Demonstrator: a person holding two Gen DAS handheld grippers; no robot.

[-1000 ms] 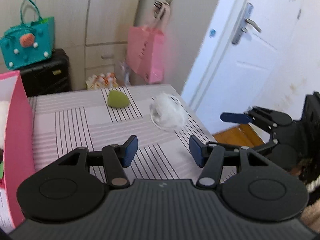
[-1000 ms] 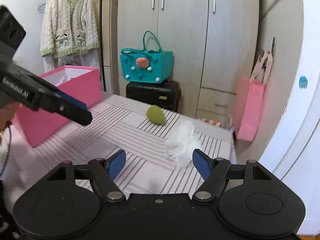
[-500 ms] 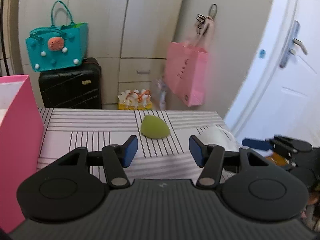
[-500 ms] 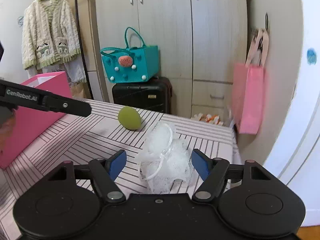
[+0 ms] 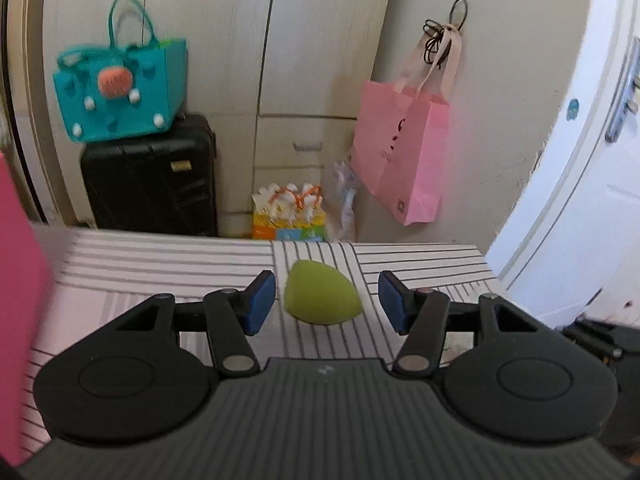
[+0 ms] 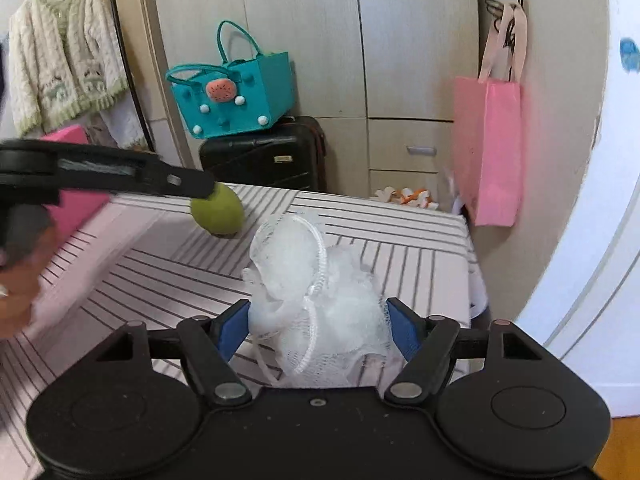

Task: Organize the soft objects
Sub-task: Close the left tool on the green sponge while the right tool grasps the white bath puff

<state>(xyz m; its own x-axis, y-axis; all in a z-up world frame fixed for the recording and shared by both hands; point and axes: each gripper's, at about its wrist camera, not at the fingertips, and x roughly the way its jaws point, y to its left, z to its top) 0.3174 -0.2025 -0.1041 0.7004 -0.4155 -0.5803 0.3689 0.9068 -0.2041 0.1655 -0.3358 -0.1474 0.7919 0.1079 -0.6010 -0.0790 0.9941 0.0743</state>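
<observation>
Both soft things lie on the striped table (image 5: 160,264), so neither is stowed yet. The green makeup sponge (image 5: 322,299) sits near the far edge, framed between the spread blue pads of the left gripper (image 5: 327,301), with a clear gap on each side; nothing presses on it. The white mesh bath pouf (image 6: 320,304) lies nearer, to the right, between the right gripper's (image 6: 318,330) parted jaws; its fluff brushes the pads but looks unsqueezed. The pink box (image 6: 70,200) stands at the table's left, and is likely the destination. By my judgement both grasps, lifts and drops remain.
</observation>
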